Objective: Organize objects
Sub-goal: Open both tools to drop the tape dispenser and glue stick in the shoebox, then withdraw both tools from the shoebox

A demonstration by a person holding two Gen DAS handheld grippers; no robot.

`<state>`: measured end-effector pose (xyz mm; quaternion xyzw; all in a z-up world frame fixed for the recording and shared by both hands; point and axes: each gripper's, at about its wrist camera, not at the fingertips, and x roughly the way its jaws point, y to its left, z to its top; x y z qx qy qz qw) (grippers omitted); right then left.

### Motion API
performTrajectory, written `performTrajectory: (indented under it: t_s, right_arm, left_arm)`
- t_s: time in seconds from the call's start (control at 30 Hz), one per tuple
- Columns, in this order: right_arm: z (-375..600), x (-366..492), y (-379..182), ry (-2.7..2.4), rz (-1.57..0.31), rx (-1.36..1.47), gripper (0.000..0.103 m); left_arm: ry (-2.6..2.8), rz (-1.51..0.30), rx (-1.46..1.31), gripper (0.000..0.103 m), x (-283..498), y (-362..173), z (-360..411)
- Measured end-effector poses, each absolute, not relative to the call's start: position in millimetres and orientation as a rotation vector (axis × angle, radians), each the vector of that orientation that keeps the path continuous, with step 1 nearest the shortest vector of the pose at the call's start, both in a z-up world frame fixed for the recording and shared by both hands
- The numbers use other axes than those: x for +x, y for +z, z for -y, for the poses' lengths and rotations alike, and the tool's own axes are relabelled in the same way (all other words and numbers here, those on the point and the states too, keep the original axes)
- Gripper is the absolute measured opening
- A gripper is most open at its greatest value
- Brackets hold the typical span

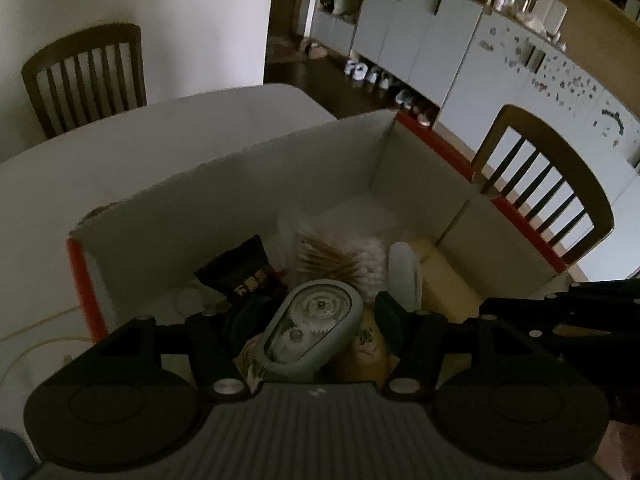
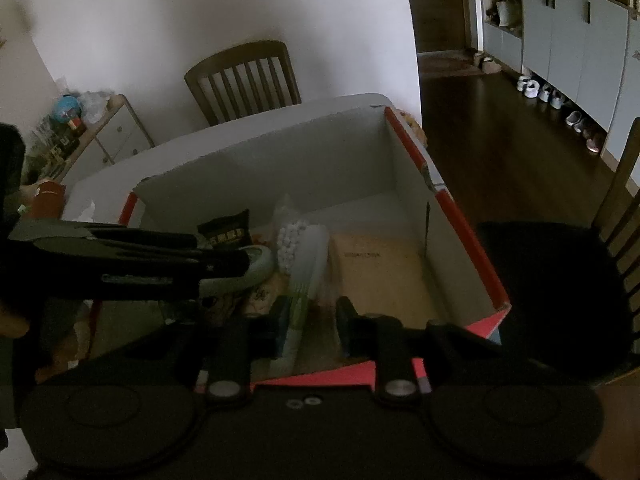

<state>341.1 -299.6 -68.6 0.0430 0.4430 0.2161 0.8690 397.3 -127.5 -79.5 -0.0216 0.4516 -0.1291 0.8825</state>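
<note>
A cardboard box point(image 1: 280, 184) with red edges and white walls stands open on the white table point(image 1: 120, 148). Inside it lie a black snack packet point(image 1: 240, 268), a pack of cotton swabs point(image 1: 352, 260), a beige booklet point(image 2: 380, 268) and a white and green toothbrush-like item point(image 2: 308, 264). My left gripper point(image 1: 314, 316) is open inside the box, and a pale green oval device point(image 1: 312, 328) with visible gears sits between its fingers, a gap showing on the right side. My right gripper point(image 2: 314, 320) hangs over the box's near edge, slightly open. The toothbrush-like item lies against its left finger point(image 2: 280, 320).
One wooden chair point(image 1: 84, 76) stands behind the table and another point(image 1: 548, 184) to the right of the box. In the right wrist view a low sideboard point(image 2: 100, 140) with clutter is at the left, and a dark seat point(image 2: 540, 280) sits right of the box.
</note>
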Motion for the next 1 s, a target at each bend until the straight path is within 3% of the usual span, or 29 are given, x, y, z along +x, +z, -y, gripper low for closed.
performTrajectory:
  t_s: [0.1, 0.43, 0.5, 0.57, 0.67, 1.0]
  right_arm:
    - [300, 335, -64, 0.458, -0.918, 0.094, 0.027]
    - [295, 308, -40, 0.494, -0.854, 0.069, 0.03]
    - [293, 302, -35, 0.502, -0.841, 0.064, 0.033]
    - [289, 295, -30, 0.503, -0.82, 0.052, 0.047]
    - [285, 284, -23, 0.524, -0.791, 0.041, 0.056]
    - [274, 259, -11, 0.54, -0.773, 0.062, 0.061]
  left_arm:
    - [-0.27, -0.912, -0.054, 0.068, 387, -72, 123]
    - [-0.306, -0.828, -0.082, 0.068, 349, -44, 110]
    - [-0.316, -0.813, -0.089, 0.068, 341, -38, 107]
    - [-0.325, -0.796, -0.094, 0.068, 332, -32, 103]
    - [-0.324, -0.766, -0.084, 0.068, 317, -24, 97]
    - [-0.353, -0.734, -0.121, 0.068, 277, -13, 72]
